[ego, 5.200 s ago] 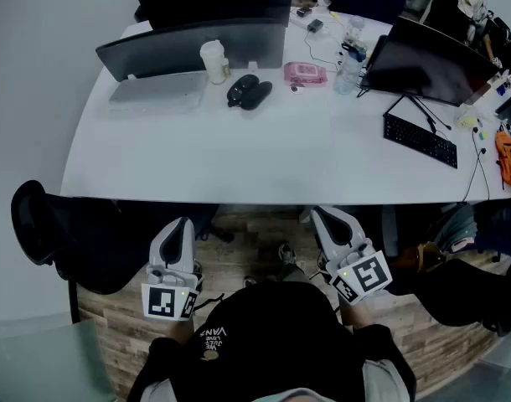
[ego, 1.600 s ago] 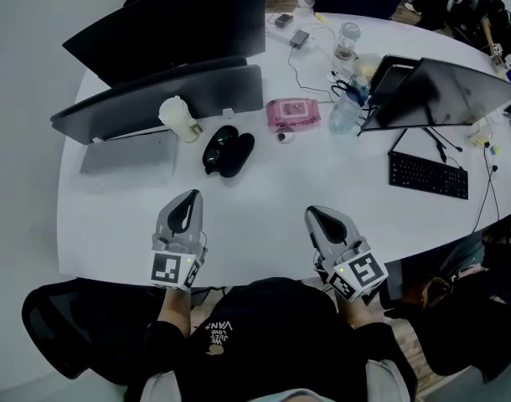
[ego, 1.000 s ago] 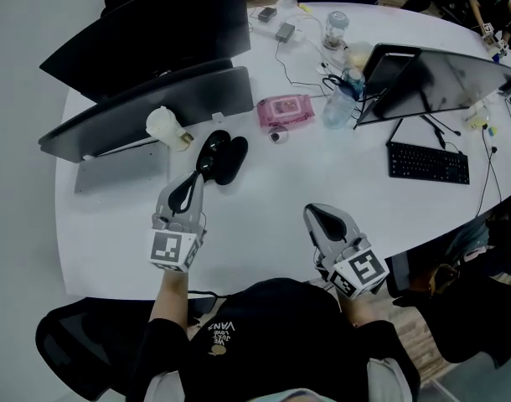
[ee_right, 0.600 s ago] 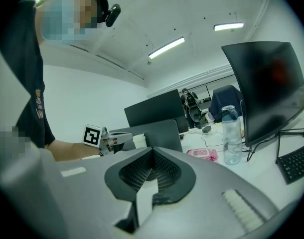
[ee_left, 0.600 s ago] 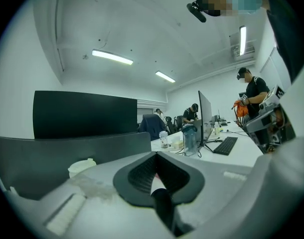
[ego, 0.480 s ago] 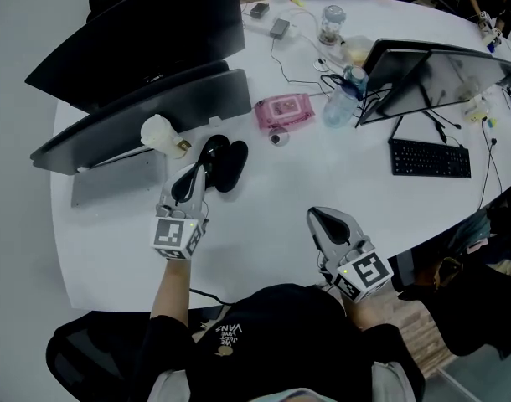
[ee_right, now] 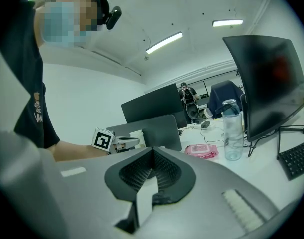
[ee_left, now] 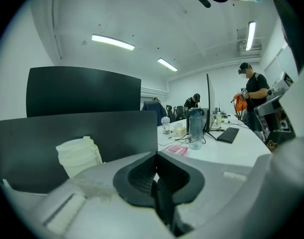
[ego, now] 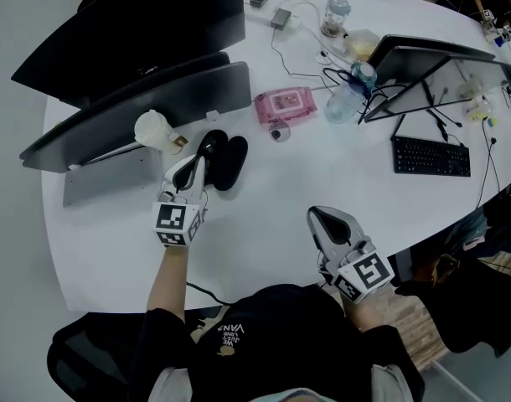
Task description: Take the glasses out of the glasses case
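A black glasses case (ego: 219, 156) lies on the white table (ego: 264, 199), in front of a grey screen; it reads as two dark oval halves side by side, and I cannot make out any glasses. My left gripper (ego: 199, 161) is shut, its tips right at the case's near left edge; whether they touch is unclear. In the left gripper view the gripper (ee_left: 156, 154) hides the case behind its own body. My right gripper (ego: 313, 213) is shut and holds nothing, low over the table's front part, well right of the case. The right gripper (ee_right: 152, 150) view shows the left gripper (ee_right: 117, 142) at the left.
A white lidded cup (ego: 153, 130) stands just left of the case. Behind are two dark screens (ego: 138, 103). A pink wipes pack (ego: 285, 105), a water bottle (ego: 348, 99), cables, a laptop (ego: 440, 61) and a keyboard (ego: 431, 156) lie to the right.
The view has closed in on the table. My left gripper has gone forward from the table's front edge up to the glasses case. The right gripper has stayed near the front edge.
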Demonstrator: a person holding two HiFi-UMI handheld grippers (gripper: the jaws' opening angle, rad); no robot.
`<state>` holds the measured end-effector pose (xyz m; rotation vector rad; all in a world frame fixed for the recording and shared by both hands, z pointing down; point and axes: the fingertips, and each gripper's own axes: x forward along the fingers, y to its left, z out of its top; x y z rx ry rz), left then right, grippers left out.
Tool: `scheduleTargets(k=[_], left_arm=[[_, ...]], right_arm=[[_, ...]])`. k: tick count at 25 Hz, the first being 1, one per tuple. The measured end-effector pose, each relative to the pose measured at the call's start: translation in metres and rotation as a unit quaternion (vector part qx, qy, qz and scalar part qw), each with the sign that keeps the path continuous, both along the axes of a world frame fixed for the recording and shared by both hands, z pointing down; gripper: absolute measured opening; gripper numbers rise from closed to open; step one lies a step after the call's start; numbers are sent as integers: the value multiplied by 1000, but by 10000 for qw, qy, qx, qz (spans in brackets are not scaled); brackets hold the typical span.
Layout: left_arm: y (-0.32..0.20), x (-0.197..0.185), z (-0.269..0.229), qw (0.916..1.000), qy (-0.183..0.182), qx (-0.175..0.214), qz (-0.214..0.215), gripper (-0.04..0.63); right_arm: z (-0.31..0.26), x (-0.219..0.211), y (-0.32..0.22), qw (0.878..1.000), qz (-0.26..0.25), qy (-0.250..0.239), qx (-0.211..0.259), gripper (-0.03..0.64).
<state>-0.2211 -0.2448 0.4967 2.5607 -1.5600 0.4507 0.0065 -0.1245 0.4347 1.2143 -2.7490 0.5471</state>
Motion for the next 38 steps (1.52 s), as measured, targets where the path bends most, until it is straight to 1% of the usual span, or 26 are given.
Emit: scheduleTargets(k=[7, 16, 24, 28, 32, 36, 38], left_arm=[[-15, 0, 42, 9991, -105, -404, -4, 2], [-31, -1, 83, 9967, -249, -776, -20, 3], [-35, -7, 108, 9932, -577, -1010, -59, 24], [-35, -11, 123, 9910, -710, -1132, -97, 52], [-36, -12, 132, 9883, -849, -1265, -79, 54], [-39, -14, 141, 9830, -1177, -1411, -39, 75], [-44, -16, 142, 9823, -1242, -1403, -58, 75]], right_arm=[[8, -4, -4, 9999, 9, 25, -136, 2], [18, -3, -9, 9995, 30, 101, -287, 2], [24, -2, -12, 9992, 48, 146, -379, 2], [26, 0, -13, 9990, 64, 164, -408, 2], [29, 2, -14, 9987, 82, 193, -454, 2], [31, 2, -16, 9986, 75, 220, -483, 2], [33, 1, -17, 9984, 72, 234, -501, 2]])
